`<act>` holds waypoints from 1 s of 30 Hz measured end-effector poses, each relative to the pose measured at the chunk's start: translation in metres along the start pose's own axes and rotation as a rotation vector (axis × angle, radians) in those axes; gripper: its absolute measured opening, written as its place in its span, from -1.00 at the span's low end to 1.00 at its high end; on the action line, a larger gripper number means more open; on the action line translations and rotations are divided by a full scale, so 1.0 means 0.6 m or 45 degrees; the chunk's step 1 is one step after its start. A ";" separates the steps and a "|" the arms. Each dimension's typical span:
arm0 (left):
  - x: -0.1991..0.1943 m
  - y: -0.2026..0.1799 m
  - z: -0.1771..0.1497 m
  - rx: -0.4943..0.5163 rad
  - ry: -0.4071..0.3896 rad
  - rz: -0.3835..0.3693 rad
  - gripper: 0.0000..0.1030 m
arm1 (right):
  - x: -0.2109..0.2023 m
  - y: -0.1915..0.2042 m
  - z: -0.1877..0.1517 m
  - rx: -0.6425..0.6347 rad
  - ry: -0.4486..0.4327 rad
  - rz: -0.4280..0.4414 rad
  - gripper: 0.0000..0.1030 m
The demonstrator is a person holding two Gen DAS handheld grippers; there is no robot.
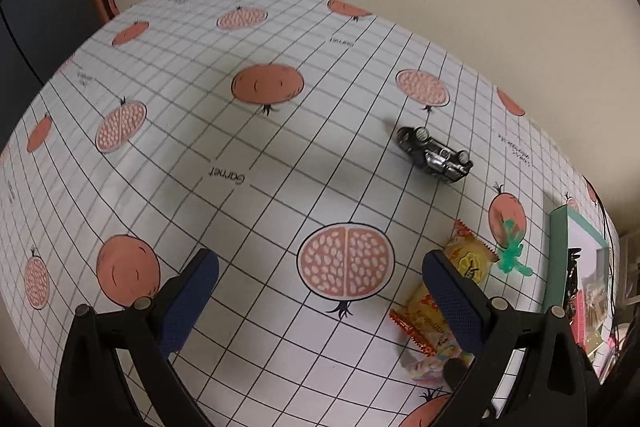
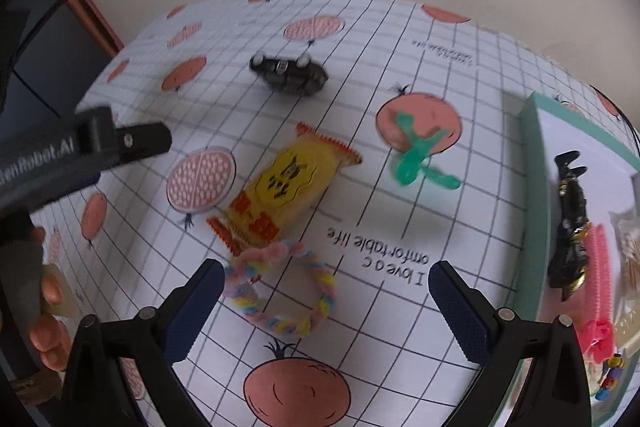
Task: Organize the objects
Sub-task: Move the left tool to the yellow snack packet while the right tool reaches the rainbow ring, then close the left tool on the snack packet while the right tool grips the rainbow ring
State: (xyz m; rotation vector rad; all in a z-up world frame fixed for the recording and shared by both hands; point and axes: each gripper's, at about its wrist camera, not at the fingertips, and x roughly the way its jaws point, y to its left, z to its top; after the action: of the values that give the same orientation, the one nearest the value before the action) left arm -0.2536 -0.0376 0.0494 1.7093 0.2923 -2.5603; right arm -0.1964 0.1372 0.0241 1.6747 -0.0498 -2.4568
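Listing by view, left wrist first:
- left gripper (image 1: 320, 271): jaws spread wide, holding nothing, lower centre of frame.
- yellow snack packet (image 1: 468, 259): lower right, partly behind the right finger.
- black toy car (image 1: 434, 154): overturned, wheels up, right of centre.
- green plastic figure (image 1: 512, 251): right, just beside the packet.
- teal box (image 1: 558, 247): right edge.
- tablecloth (image 1: 240, 155): grid and pomegranate print.

Right wrist view:
- right gripper (image 2: 326, 293): jaws spread wide, empty, over a pastel braided ring (image 2: 286, 291).
- yellow snack packet (image 2: 280, 187): centre, touching the ring.
- black toy car (image 2: 290, 71): upper centre.
- green plastic figure (image 2: 418, 155): right of centre.
- teal box (image 2: 534, 195): right edge, holding a black figurine (image 2: 570, 223) and a pink comb (image 2: 598, 267).
- left gripper (image 2: 120, 141): left edge, blurred.
- person's hand (image 2: 48, 315): lower left.
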 end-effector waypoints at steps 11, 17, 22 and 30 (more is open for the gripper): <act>0.005 -0.002 -0.002 0.006 0.008 -0.010 0.97 | 0.029 0.036 -0.014 -0.129 0.067 -0.034 1.00; 0.012 -0.018 -0.005 0.028 0.020 -0.006 0.97 | 0.033 0.007 -0.017 -0.094 0.084 -0.087 1.00; 0.014 -0.030 -0.008 0.039 0.020 -0.044 0.97 | 0.027 -0.029 -0.016 -0.029 0.068 -0.107 1.00; 0.021 -0.062 -0.020 0.040 0.024 -0.158 0.97 | 0.019 -0.061 -0.024 0.028 0.055 -0.107 0.78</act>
State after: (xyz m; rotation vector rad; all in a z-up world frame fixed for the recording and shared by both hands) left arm -0.2531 0.0020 0.0384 1.7807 0.3725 -2.6500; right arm -0.1915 0.1727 0.0041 1.7727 -0.0006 -2.4878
